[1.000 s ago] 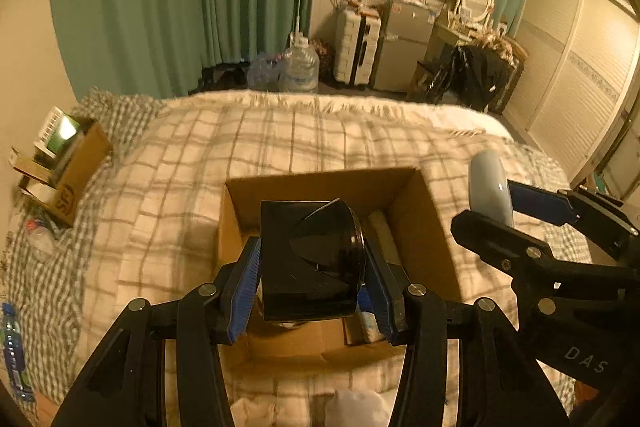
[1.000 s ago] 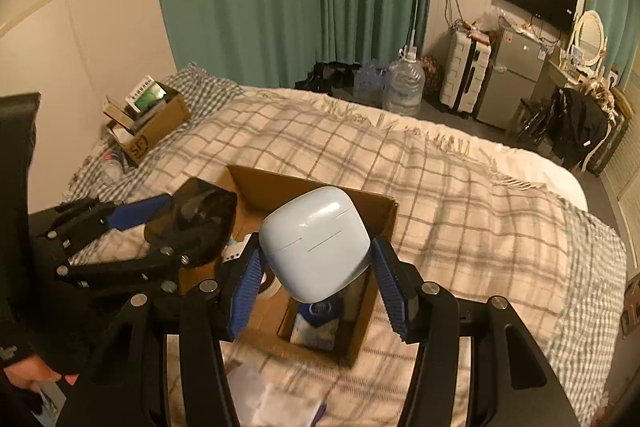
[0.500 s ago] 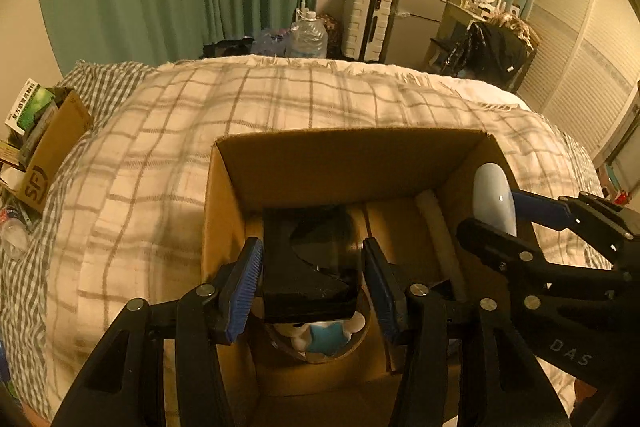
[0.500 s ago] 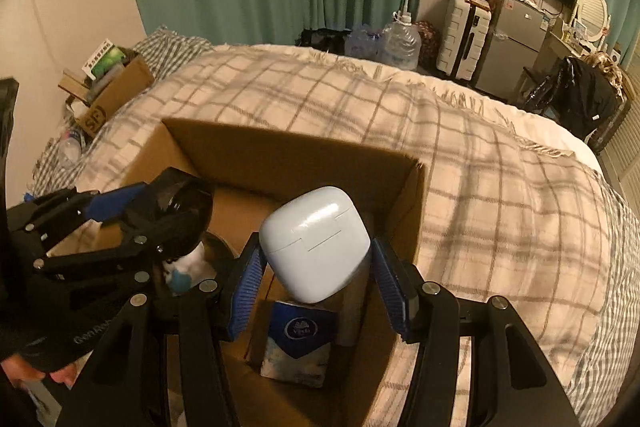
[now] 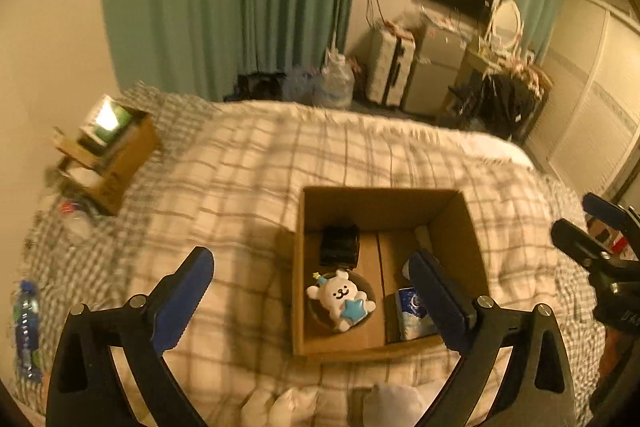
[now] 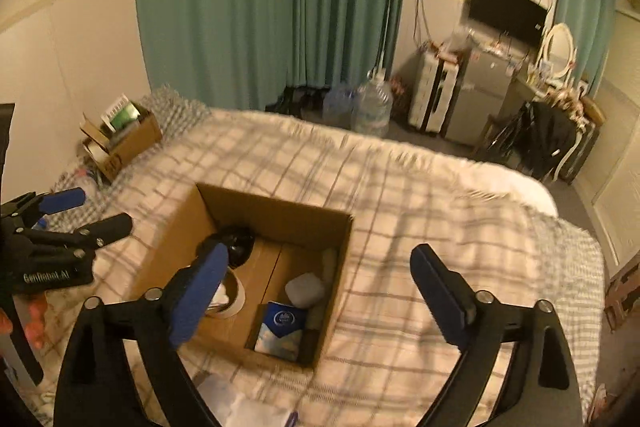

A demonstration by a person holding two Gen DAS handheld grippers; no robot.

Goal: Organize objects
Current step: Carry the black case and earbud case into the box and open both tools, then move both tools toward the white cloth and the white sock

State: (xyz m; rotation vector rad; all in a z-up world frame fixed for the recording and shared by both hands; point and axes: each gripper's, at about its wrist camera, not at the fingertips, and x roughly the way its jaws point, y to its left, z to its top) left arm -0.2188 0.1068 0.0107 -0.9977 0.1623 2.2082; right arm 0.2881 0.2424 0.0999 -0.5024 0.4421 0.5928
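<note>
**Both hand-held grippers spread and empty above the filled box**

The left hand-held gripper (image 5: 310, 291) is seen with its blue-padded fingers spread wide, nothing between them. The right hand-held gripper (image 6: 320, 291) is likewise spread wide and empty. Both are held above a checked blanket (image 5: 240, 179) that covers the bed.

An open cardboard box (image 5: 384, 201) rests on the blanket, toward the bed's near edge. Inside it, a black object (image 5: 339, 245) lies against the far left corner. A white bear figure with a blue star (image 5: 340, 299) is set in a ring of tape (image 6: 236, 301) at the near left. A pale blue earbud case (image 6: 305, 289) lies in the right half, with a blue-and-white packet (image 6: 282, 331) at the near right corner.

A second, smaller cardboard box (image 6: 128, 143), filled with items, stands near the bed's far left corner.
</note>
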